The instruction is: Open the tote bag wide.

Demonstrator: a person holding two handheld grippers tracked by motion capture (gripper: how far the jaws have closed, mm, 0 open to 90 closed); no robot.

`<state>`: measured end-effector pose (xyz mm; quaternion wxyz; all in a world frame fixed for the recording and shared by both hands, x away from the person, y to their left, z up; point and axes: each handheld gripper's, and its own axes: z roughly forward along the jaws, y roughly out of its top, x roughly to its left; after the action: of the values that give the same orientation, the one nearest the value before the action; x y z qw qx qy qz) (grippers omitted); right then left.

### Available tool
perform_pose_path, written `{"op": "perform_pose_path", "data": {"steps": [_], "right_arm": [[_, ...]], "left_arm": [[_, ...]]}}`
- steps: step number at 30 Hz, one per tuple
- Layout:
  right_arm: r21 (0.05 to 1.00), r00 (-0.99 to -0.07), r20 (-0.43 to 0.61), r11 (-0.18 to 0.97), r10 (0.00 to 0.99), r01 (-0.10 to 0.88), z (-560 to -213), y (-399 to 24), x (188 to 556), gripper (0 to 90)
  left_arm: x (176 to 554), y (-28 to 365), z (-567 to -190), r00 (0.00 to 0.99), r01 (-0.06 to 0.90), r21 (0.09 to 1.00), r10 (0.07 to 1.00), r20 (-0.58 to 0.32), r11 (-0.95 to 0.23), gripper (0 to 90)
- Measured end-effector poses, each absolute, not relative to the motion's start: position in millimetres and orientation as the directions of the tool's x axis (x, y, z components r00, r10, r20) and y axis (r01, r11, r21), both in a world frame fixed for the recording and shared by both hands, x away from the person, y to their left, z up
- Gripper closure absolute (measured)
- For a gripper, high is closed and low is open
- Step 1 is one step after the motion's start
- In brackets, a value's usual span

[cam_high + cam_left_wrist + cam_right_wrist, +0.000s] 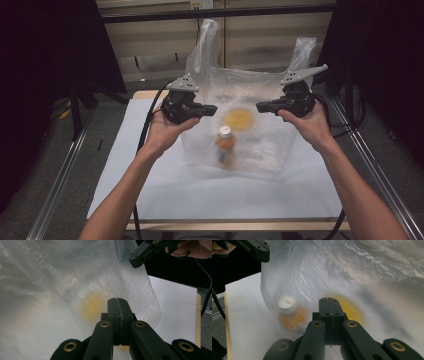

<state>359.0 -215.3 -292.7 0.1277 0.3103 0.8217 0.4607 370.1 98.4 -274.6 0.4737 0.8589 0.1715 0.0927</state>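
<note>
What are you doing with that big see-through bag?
A person holds a gripper in each hand and lifts a clear plastic bag above the white table cover. The left gripper and the right gripper each have their jaws shut at the bag's top edge. Inside the bag are an orange bottle with a white cap and something round and yellow.

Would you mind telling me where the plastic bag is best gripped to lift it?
By its two upright handle loops, one claw on each, coming in from the sides. The plastic bag stands open, the left loop and right loop rise free above it, and the bottle weighs the middle.
</note>
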Motion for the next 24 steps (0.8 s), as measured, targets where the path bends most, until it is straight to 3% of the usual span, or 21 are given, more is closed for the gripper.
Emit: {"op": "perform_pose_path", "data": {"steps": [11,24], "right_arm": [[0.847,-0.762,0.053,0.375,0.645,0.377,-263,-213,377,90.0],[0.851,-0.728,0.049,0.353,0.683,0.389,-238,-208,412,90.0]], "left_arm": [[398,89,-254,0.899,0.228,0.856,0.438,-0.002,-0.464,90.0],[407,88,-256,0.891,0.242,0.847,0.454,0.0,-0.474,90.0]]}}
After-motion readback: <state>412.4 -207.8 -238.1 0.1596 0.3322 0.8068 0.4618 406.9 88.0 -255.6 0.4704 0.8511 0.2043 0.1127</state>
